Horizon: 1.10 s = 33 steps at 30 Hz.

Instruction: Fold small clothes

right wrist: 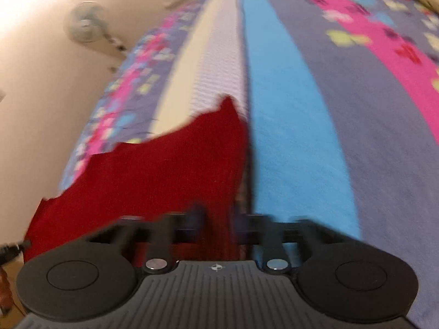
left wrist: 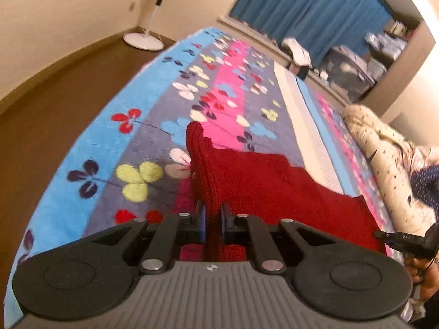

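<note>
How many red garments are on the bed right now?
1. A red knit garment lies on the flowered blanket, pinched by the left gripper and right gripper. Others could be out of view.

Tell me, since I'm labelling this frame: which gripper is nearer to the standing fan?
Left. The left gripper grips the red knit garment on the blanket's side toward the fan; the right gripper grips it further from the fan.

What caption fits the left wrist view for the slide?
Left claw shut on a red knit garment, stretched over a floral blanket.
</note>
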### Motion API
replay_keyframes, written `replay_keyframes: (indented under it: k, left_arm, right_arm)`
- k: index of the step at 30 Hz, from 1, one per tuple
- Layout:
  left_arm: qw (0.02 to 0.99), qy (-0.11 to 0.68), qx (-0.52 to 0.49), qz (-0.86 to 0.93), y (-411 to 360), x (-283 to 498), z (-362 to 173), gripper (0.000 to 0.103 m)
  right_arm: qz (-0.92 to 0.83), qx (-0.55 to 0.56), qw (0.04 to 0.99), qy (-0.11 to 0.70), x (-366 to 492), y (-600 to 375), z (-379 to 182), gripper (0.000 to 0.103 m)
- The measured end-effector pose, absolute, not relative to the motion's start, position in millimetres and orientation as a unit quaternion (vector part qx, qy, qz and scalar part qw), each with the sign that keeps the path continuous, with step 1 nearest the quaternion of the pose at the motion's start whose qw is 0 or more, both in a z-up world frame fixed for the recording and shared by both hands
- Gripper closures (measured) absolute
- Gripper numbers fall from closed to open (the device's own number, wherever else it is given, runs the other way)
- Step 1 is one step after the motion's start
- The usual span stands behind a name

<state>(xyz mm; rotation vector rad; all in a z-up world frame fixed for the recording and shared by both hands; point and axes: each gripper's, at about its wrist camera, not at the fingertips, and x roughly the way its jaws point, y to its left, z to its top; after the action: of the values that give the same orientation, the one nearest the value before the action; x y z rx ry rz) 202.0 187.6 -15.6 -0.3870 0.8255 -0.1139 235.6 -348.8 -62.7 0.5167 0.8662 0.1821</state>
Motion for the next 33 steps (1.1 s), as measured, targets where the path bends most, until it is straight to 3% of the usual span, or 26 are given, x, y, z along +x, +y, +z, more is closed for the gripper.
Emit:
replay_keyframes:
  k: [4, 7, 10, 13, 14, 16, 19, 22, 23, 24, 25, 26, 30, 33]
  left_arm:
    - [0.879, 0.445, -0.169, -0.028, 188.5, 196.9, -29.9, 0.093]
    - [0.845, 0.508, -0.163, -0.011, 186.7, 209.4, -59.9, 0.086]
    - [0.849, 0.507, -0.146, 0.008, 181.5, 204.5, -54.1, 0.07]
    - [0.86, 0.479, -0.176, -0.02, 183.1, 187.3, -39.2, 0.047]
    - [0.858, 0.482, -0.176, -0.027, 181.7, 181.7, -38.8, 0.044]
    - [0.845, 0.508, -0.162, -0.031, 174.9, 177.2, -45.3, 0.044]
    - [0.822, 0.551, -0.142, -0.03, 170.9, 177.9, -60.9, 0.044]
    - [0.817, 0.56, -0.132, -0.039, 169.0, 176.8, -68.9, 0.046]
    - [0.82, 0.557, -0.126, -0.042, 166.9, 175.4, -67.6, 0.064]
    - [0.824, 0.55, -0.124, -0.055, 164.5, 174.1, -64.3, 0.081]
    - [0.831, 0.538, -0.124, -0.066, 163.8, 171.9, -59.3, 0.089]
    - [0.844, 0.519, -0.112, -0.071, 160.8, 169.2, -52.3, 0.09]
    - [0.878, 0.454, -0.125, -0.082, 168.0, 152.6, -27.7, 0.09]
    - [0.849, 0.513, -0.109, -0.06, 169.5, 162.8, -51.9, 0.089]
  right_arm:
    - [0.106, 0.242, 0.888, 0.375, 221.3, -346.4, -44.0, 0.09]
    - [0.081, 0.171, 0.889, 0.416, 220.5, -339.3, -58.3, 0.089]
    - [0.056, 0.173, 0.872, 0.454, 214.6, -344.8, -71.1, 0.075]
    - [0.072, 0.205, 0.877, 0.429, 195.4, -353.3, -53.9, 0.07]
    - [0.084, 0.212, 0.874, 0.429, 187.2, -354.5, -51.4, 0.058]
    - [0.097, 0.214, 0.862, 0.448, 179.9, -354.0, -54.7, 0.039]
    - [0.119, 0.178, 0.854, 0.474, 171.7, -344.8, -63.3, 0.036]
    - [0.125, 0.163, 0.851, 0.484, 166.1, -339.8, -68.9, 0.042]
    - [0.129, 0.163, 0.851, 0.483, 164.2, -338.6, -69.8, 0.062]
    - [0.141, 0.164, 0.85, 0.48, 162.5, -336.7, -70.1, 0.075]
    - [0.144, 0.157, 0.855, 0.473, 160.1, -335.0, -67.2, 0.084]
    - [0.146, 0.147, 0.862, 0.463, 156.7, -333.4, -61.9, 0.09]
    - [0.152, 0.219, 0.868, 0.419, 144.0, -360.6, -35.8, 0.091]
    - [0.137, 0.182, 0.857, 0.463, 141.2, -358.2, -50.4, 0.091]
